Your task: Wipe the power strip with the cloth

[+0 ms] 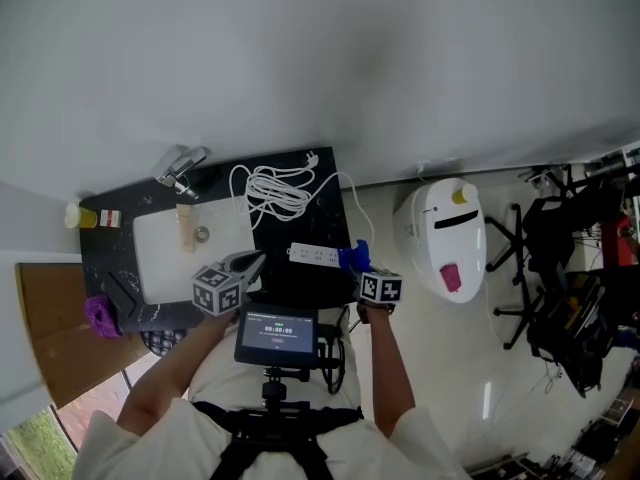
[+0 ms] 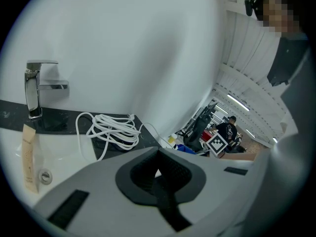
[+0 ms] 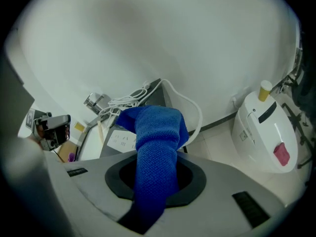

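Note:
A white power strip (image 1: 316, 256) lies on the black counter (image 1: 330, 223) near its front right corner; it also shows in the right gripper view (image 3: 120, 140). My right gripper (image 1: 360, 266) is shut on a blue cloth (image 3: 157, 152), whose bunched end (image 1: 354, 257) hangs just right of the strip's end. My left gripper (image 1: 252, 263) is shut with nothing in it, hovering left of the strip by the sink's front edge. The strip's white cable (image 2: 114, 131) lies coiled behind it.
A white sink (image 1: 165, 253) with a chrome faucet (image 2: 35, 89) and a cream tube (image 2: 28, 157) fills the counter's left. A white floor appliance (image 1: 450, 238) stands right of the counter. Office chairs (image 1: 550, 258) stand further right. A purple item (image 1: 100, 315) sits at the left edge.

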Demonstrator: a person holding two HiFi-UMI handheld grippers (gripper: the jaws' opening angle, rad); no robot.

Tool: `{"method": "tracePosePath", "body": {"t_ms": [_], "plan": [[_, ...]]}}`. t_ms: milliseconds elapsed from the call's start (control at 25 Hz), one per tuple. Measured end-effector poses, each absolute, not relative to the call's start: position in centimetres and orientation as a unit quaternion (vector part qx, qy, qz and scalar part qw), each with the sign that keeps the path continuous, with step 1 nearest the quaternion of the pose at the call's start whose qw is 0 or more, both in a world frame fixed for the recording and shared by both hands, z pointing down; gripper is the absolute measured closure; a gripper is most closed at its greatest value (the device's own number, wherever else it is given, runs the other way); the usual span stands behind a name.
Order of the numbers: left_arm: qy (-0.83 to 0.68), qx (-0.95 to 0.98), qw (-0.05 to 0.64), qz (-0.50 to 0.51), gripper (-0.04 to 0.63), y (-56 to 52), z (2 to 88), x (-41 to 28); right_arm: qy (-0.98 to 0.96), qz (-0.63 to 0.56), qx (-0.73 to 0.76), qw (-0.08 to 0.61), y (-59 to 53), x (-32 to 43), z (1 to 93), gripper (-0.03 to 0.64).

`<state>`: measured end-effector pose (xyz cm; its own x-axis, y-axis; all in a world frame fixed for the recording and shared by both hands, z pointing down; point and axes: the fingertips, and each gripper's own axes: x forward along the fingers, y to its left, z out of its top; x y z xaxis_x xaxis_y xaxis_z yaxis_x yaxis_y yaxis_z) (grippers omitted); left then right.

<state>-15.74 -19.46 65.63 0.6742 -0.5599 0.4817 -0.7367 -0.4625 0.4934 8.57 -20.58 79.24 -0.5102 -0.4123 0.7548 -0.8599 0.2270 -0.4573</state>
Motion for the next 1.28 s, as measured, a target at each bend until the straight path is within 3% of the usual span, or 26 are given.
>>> {"method": "tracePosePath", "body": {"t_ms": [560, 1280], "plan": [[-0.366, 0.854, 0.349, 0.122, 0.591, -18.1, 64.6, -16.9, -0.681, 0.471, 0.522, 0.207, -18.4, 15.6, 79.5, 0.535], [-0.32, 0.884, 0.333, 0.078, 0.591, -14.3, 61.4, -18.5, -0.76, 0.33, 0.555, 0.076, -10.7, 11.3, 67.9, 0.531]]}}
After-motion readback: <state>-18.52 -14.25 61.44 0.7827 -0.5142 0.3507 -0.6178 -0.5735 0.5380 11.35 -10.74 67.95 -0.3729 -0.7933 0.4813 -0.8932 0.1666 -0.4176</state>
